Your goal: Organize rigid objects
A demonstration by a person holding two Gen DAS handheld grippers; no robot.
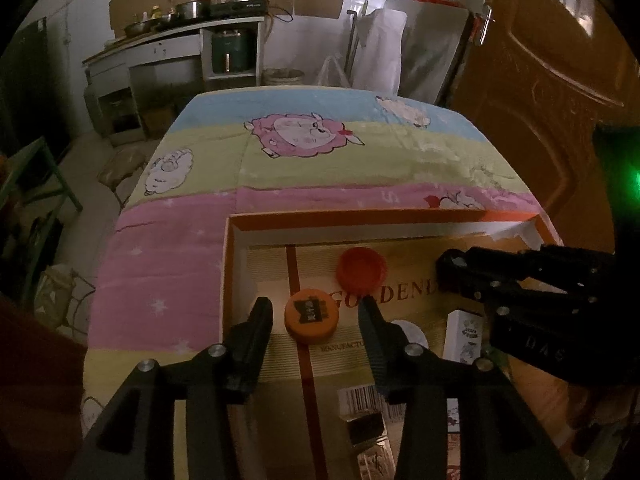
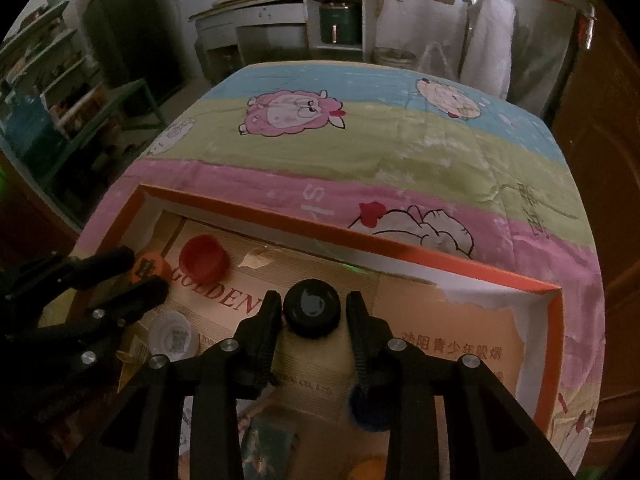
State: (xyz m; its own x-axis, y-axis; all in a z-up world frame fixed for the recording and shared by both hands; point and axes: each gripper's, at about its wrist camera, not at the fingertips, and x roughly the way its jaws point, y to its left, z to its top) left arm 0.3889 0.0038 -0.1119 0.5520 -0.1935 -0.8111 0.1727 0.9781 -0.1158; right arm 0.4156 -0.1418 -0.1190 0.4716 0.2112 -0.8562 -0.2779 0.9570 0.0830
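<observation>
A shallow orange-rimmed box (image 1: 360, 216) (image 2: 320, 228) lies on a cartoon-sheep quilt. An orange cap (image 1: 311, 316) (image 2: 150, 266) rests on the box floor between the fingers of my left gripper (image 1: 314, 312) (image 2: 140, 274), which is open with a gap on both sides of the cap. A red cap (image 1: 362, 268) (image 2: 204, 258) sits just beyond it. My right gripper (image 2: 314, 306) (image 1: 450, 276) straddles a black cap (image 2: 312, 314). Its jaws stand close beside the cap, with a sliver of space on the right side, so it reads as open.
More items lie in the box: a clear cap (image 2: 174, 334) (image 1: 408, 332), a small white carton (image 1: 466, 336), a barcoded packet (image 1: 360, 400) and a blue object (image 2: 368, 412). The quilt (image 1: 320, 160) stretches beyond. A wooden door (image 1: 540, 80) stands at the right.
</observation>
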